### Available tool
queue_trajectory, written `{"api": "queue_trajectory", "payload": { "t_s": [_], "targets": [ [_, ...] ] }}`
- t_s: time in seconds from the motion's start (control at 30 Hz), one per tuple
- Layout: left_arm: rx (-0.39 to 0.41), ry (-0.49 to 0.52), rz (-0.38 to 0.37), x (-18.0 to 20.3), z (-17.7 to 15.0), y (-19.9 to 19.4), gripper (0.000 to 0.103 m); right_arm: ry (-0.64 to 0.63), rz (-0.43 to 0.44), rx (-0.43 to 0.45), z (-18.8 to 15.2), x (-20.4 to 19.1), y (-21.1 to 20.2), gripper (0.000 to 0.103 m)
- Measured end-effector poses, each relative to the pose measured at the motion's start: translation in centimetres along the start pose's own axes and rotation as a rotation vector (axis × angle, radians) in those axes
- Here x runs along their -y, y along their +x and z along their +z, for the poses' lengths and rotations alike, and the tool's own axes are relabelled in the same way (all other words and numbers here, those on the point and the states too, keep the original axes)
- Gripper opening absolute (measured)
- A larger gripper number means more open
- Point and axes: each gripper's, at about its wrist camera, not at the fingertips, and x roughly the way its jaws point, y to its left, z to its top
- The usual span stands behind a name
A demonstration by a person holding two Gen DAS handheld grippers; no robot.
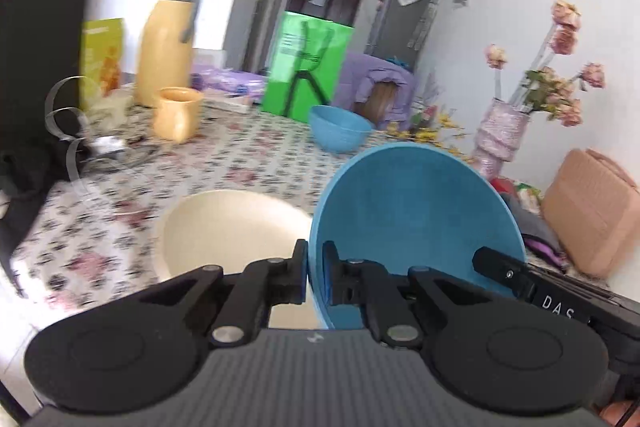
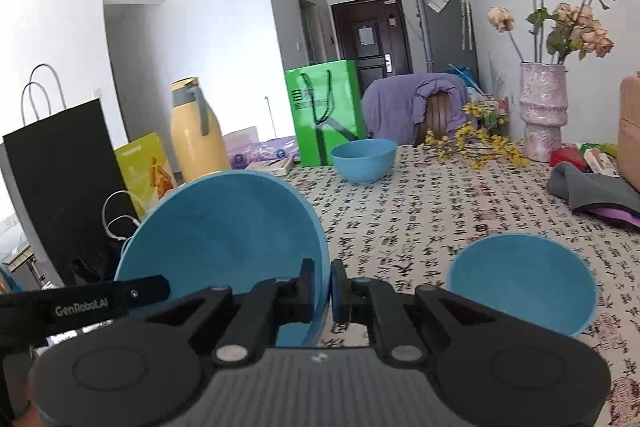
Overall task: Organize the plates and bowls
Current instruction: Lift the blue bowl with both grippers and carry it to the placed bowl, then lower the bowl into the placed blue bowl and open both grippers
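Gripping one big blue plate (image 1: 416, 211) by opposite edges, a hand-held gripper on each side, tilted up above the worktop (image 1: 248, 151).

Nearest, the left hand-held gripper (image 1: 315, 277) is clamped together on the plate's left rim and the right hand-held gripper (image 2: 322, 289) is pinched on its right rim, so the plate hangs between them. It looks like matte, stiff plastic: light, not fragile, but thin at the edge and likely to swivel in a narrow pinch, so a rim hold with both sides seems sensible. Just below sit a cream bowl (image 1: 228, 227) on the left and a small blue bowl (image 2: 520, 279) on the right. Further back, another blue bowl (image 2: 363, 159) stands near the green bag (image 2: 324, 111).
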Motion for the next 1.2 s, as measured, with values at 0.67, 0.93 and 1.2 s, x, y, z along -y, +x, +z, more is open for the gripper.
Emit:
{"api": "queue_trajectory", "payload": {
  "t_s": [0.67, 0.93, 1.2],
  "targets": [
    [-0.217, 0.055, -0.222, 12.5, 0.4, 11.3, 0.008, 0.095, -0.223, -0.091, 3.3, 17.2, 0.3, 0.009],
    [-0.314, 0.033, -0.234, 13.1, 0.3, 12.8, 0.012, 0.145, -0.169, -0.181, 3.5, 19.8, 1.4, 0.010],
    [-0.355, 0.032, -0.278, 13.4, 0.3, 13.2, 0.037, 0.156, -0.142, -0.242, 4.5, 20.6, 2.8, 0.018]
  ]
}}
